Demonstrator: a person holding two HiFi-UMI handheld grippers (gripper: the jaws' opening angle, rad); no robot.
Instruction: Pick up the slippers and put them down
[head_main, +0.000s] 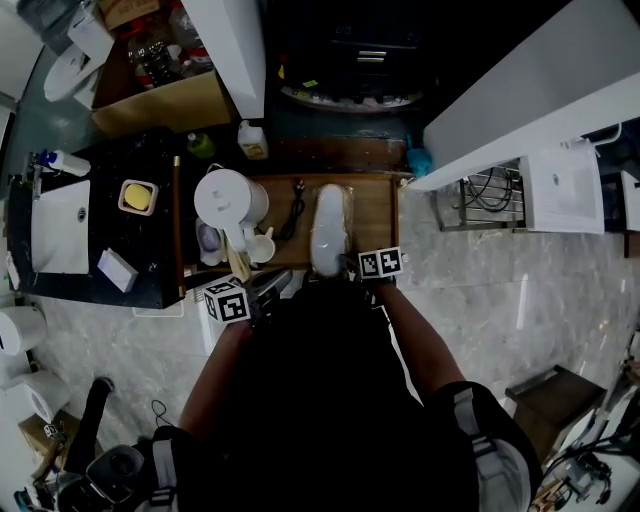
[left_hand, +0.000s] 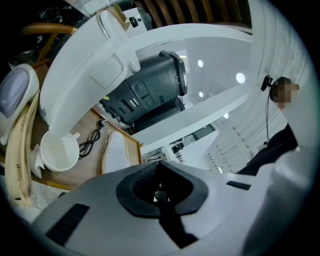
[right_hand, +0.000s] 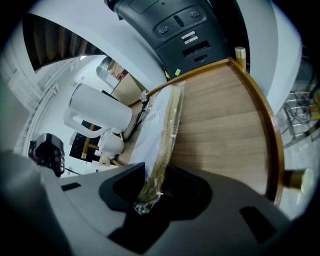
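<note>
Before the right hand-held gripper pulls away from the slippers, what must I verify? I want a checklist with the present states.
1. Slippers lie on the wooden tray: ok.
2. Right hand-held gripper has its jaws apart: ok.
3. Wrapper end free of those jaws: cannot tell.
4. Left hand-held gripper empty: ok.
5. Cable clear of the slippers: cannot tell.

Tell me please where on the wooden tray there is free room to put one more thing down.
The bare strip of the tray between the wrapped slippers and its right rim is free. The left half is crowded: the white kettle, a cup and a black cable fill it up to the slippers.
</note>
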